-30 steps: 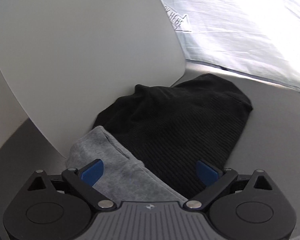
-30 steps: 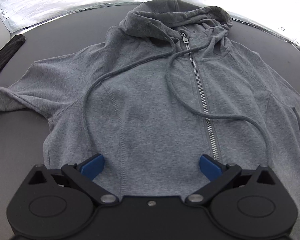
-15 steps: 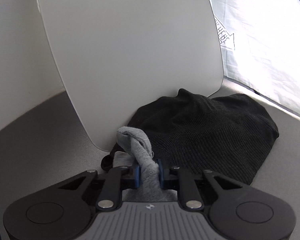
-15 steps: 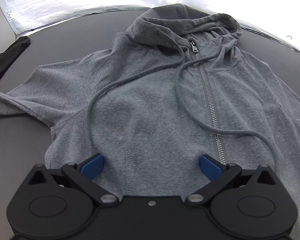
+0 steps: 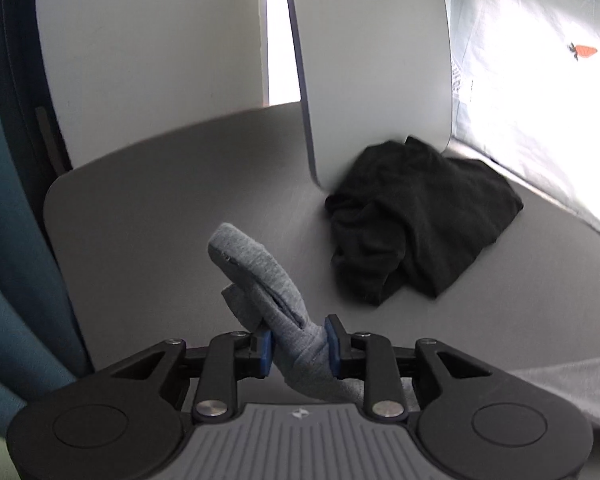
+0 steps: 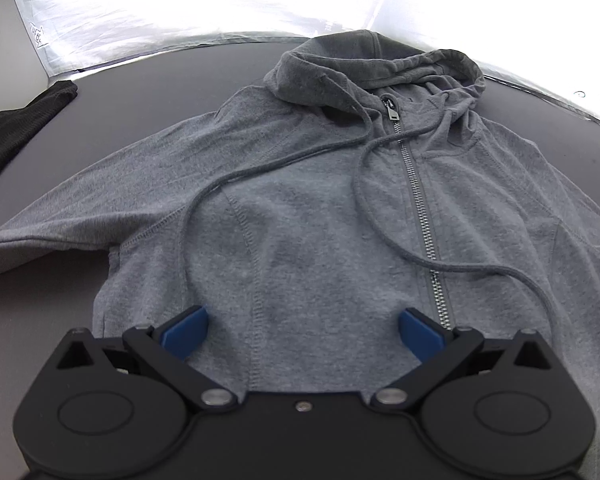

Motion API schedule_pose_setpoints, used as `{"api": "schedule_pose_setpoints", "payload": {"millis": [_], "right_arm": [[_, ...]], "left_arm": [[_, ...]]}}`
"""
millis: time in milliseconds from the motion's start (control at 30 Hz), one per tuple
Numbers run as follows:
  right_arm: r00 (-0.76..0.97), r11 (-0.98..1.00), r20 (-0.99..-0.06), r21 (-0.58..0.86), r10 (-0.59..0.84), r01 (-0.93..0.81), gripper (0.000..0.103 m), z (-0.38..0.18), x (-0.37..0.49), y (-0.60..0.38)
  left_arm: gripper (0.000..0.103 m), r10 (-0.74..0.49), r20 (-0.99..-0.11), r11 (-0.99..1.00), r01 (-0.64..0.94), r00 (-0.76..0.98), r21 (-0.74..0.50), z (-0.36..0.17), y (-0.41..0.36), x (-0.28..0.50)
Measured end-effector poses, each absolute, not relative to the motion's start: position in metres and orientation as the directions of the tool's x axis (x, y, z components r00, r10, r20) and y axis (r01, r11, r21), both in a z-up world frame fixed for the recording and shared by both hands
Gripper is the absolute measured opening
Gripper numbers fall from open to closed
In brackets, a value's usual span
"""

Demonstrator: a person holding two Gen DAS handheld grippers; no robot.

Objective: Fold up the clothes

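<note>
So, left wrist view: left gripper (image 5: 298,345) has its two blue pads clenched on one grey sleeve cuff (image 5: 256,280), which sticks up and far-left out of the jaws, lifted off the dark grey table (image 5: 180,208). One crumpled black garment (image 5: 415,224) lies on the table far-right of the cuff, well apart from it, touching the foot of one of two white panels (image 5: 371,64) standing at the far edge. A bit of grey fabric shows at the near-right edge.

Right wrist view: right gripper (image 6: 301,330) is released, two blue pads spread wide, nothing between them, hovering over the near hem of one grey zip hoodie (image 6: 300,216). Hoodie lies flat, front up, hood far, zipper closed, two drawstrings trailing across the chest. Black garment (image 6: 16,124) sits far-left, clear of the hoodie body.
</note>
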State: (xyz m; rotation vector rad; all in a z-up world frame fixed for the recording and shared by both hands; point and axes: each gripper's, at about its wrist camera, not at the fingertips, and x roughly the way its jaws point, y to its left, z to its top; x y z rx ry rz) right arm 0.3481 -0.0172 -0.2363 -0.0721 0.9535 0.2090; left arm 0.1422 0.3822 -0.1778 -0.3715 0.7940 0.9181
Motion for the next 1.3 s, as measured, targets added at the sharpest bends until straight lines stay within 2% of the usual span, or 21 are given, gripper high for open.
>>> {"api": "schedule_pose_setpoints", "payload": {"millis": [133, 267, 467, 533, 567, 600, 667, 700, 867, 933, 1000, 1133, 1167, 1300], "right_arm": [[0.542, 0.974, -0.827, 0.027, 0.149, -0.225, 0.103, -0.235, 0.345, -0.019], [0.525, 0.971, -0.838, 0.022, 0.148, -0.238, 0.103, -0.234, 0.335, -0.021], [0.516, 0.969, -0.844, 0.022, 0.149, -0.244, 0.103, -0.233, 0.315, -0.028], [0.514, 0.971, -0.845, 0.027, 0.148, -0.236, 0.103, -0.232, 0.309, -0.030], [0.513, 0.971, -0.845, 0.025, 0.147, -0.237, 0.103, -0.231, 0.305, -0.031], [0.515, 0.970, -0.845, 0.016, 0.142, -0.242, 0.103, -0.231, 0.301, -0.030], [0.518, 0.969, -0.845, 0.001, 0.132, -0.246, 0.103, -0.230, 0.291, -0.030], [0.518, 0.970, -0.846, 0.000, 0.129, -0.242, 0.103, -0.230, 0.286, -0.030], [0.505, 0.969, -0.852, 0.008, 0.136, -0.247, 0.103, -0.230, 0.259, -0.040], [0.501, 0.969, -0.853, 0.022, 0.147, -0.247, 0.103, -0.231, 0.249, -0.046], [0.499, 0.967, -0.852, 0.034, 0.160, -0.252, 0.103, -0.231, 0.243, -0.052], [0.467, 0.954, -0.865, 0.043, 0.184, -0.296, 0.103, -0.227, 0.233, -0.061], [0.470, 0.951, -0.862, 0.038, 0.187, -0.308, 0.103, -0.223, 0.228, -0.064], [0.569, 0.947, -0.806, -0.036, 0.162, -0.320, 0.103, -0.196, 0.205, -0.087]], "left_arm": [[0.044, 0.513, -0.799, 0.582, -0.811, 0.315, 0.054, -0.196, 0.364, 0.115], [0.070, 0.494, -0.809, 0.583, -0.811, 0.319, 0.036, -0.197, 0.361, 0.102], [0.082, 0.520, -0.803, 0.585, -0.807, 0.292, 0.085, -0.216, 0.375, 0.120], [0.080, 0.503, -0.819, 0.569, -0.819, 0.277, 0.072, -0.222, 0.379, 0.121], [0.070, 0.502, -0.819, 0.558, -0.828, 0.277, 0.063, -0.224, 0.380, 0.120], [0.052, 0.508, -0.817, 0.549, -0.833, 0.272, 0.063, -0.224, 0.379, 0.120], [0.035, 0.516, -0.811, 0.546, -0.835, 0.276, 0.064, -0.223, 0.377, 0.118], [0.029, 0.526, -0.804, 0.549, -0.833, 0.278, 0.071, -0.221, 0.375, 0.118], [0.026, 0.651, -0.703, 0.593, -0.770, 0.285, 0.236, -0.211, 0.355, 0.120], [0.031, 0.664, -0.699, 0.597, -0.751, 0.266, 0.281, -0.215, 0.353, 0.120], [0.045, 0.670, -0.707, 0.594, -0.735, 0.227, 0.327, -0.222, 0.350, 0.120], [0.062, 0.709, -0.683, 0.590, -0.678, 0.176, 0.438, -0.226, 0.329, 0.121], [0.068, 0.704, -0.683, 0.604, -0.667, 0.192, 0.435, -0.221, 0.322, 0.121], [0.077, 0.644, -0.698, 0.685, -0.642, 0.314, 0.343, -0.192, 0.287, 0.118]]}}
